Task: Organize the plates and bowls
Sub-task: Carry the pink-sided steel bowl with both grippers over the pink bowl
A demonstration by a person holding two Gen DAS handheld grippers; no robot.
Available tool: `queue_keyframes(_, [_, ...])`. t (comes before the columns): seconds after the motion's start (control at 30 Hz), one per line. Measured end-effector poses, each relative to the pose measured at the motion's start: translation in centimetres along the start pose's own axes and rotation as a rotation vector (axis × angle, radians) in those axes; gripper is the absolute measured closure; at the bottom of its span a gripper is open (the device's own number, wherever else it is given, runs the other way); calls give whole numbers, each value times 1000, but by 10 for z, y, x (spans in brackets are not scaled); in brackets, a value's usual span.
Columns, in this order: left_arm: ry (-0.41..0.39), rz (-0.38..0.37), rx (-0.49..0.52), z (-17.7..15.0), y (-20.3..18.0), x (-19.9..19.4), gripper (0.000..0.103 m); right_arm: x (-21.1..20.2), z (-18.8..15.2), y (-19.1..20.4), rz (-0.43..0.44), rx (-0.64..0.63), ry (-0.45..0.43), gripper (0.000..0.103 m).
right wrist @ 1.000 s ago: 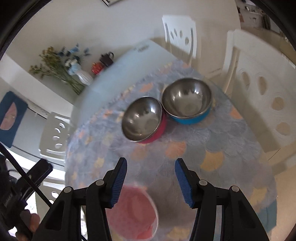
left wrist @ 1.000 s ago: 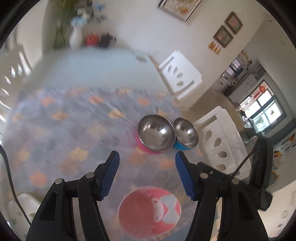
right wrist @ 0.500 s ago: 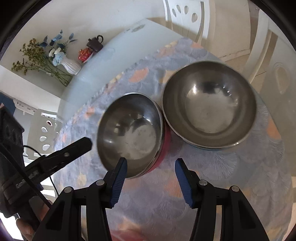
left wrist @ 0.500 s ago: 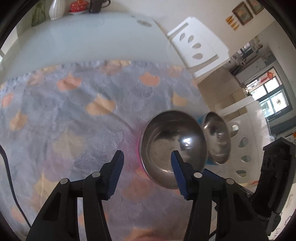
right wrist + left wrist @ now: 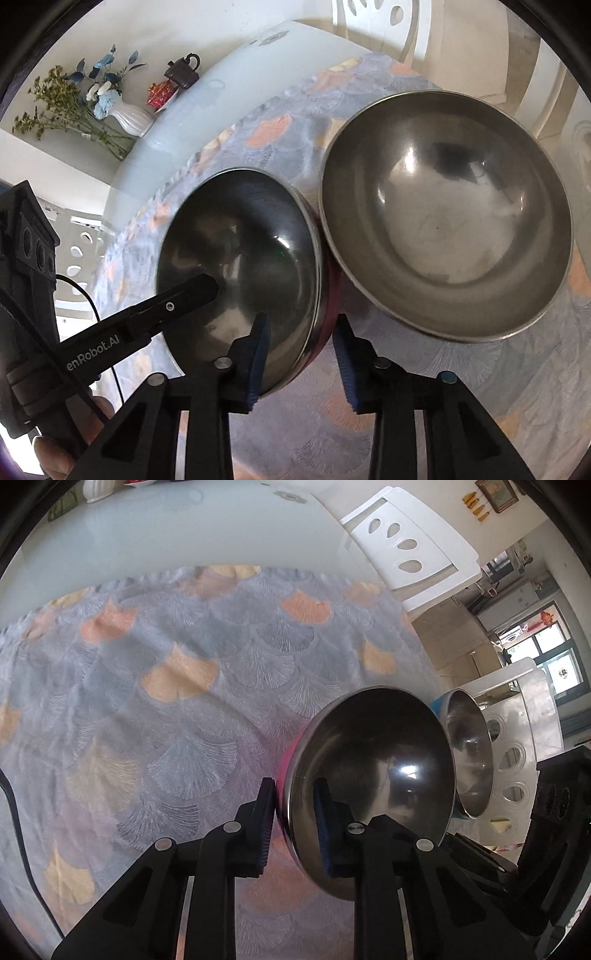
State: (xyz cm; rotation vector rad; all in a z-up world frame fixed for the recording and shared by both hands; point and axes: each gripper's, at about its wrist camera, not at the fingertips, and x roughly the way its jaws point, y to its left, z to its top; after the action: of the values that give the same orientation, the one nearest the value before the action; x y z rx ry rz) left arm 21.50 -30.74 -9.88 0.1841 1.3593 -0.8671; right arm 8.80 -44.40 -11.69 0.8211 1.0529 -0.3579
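Two steel bowls sat side by side on the patterned tablecloth (image 5: 177, 709), and neither had been stacked yet, so by my reading the organizing had barely begun. You had both tools on the pink bowl (image 5: 240, 266). Your left gripper (image 5: 293, 827) had just been closing and was clamped on its rim, one pad on the pink outer wall, the other inside the steel. Your right gripper (image 5: 301, 354) had also just been closing and straddled the rim at the bowl's 5 o'clock edge: the inner pad lay against the steel, but the outer pad seemed just clear of the pink wall, so I would call it not quite gripping.

From the right wrist camera, the blue bowl (image 5: 447, 236) lay at 2 o'clock from the pink one, their rims touching. Both bowls looked empty, showing only reflections. No plate appeared in either view. Still to do, in my judgement: nesting one bowl in the other and dealing with any plates.
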Motion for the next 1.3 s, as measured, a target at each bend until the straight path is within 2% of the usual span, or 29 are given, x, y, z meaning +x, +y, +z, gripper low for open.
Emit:
queue_keyframes(0.13, [-20, 20, 22, -5, -5, -4, 85, -1, -1, -2, -6, 0, 2, 77])
queue_keyframes(0.4, [-75, 22, 34, -17, -10, -33, 85, -16, -8, 6, -3, -4, 7, 78])
queue_keyframes(0.7, [-213, 5, -8, -63, -11, -126, 85, -81, -29, 54, 43, -68, -50, 78])
queue_keyframes(0.87, [-299, 14, -22, -100, -14, -184, 85, -126, -62, 85, 73, -122, -85, 78])
queue_keyframes(1.1, [-383, 18, -8, -155, -26, -234, 85, -185, -121, 112, 76, -156, -139, 78])
queue_keyframes(1.3, [-386, 3, -28, -192, -28, -237, 85, -200, -164, 108, 49, -149, -125, 78])
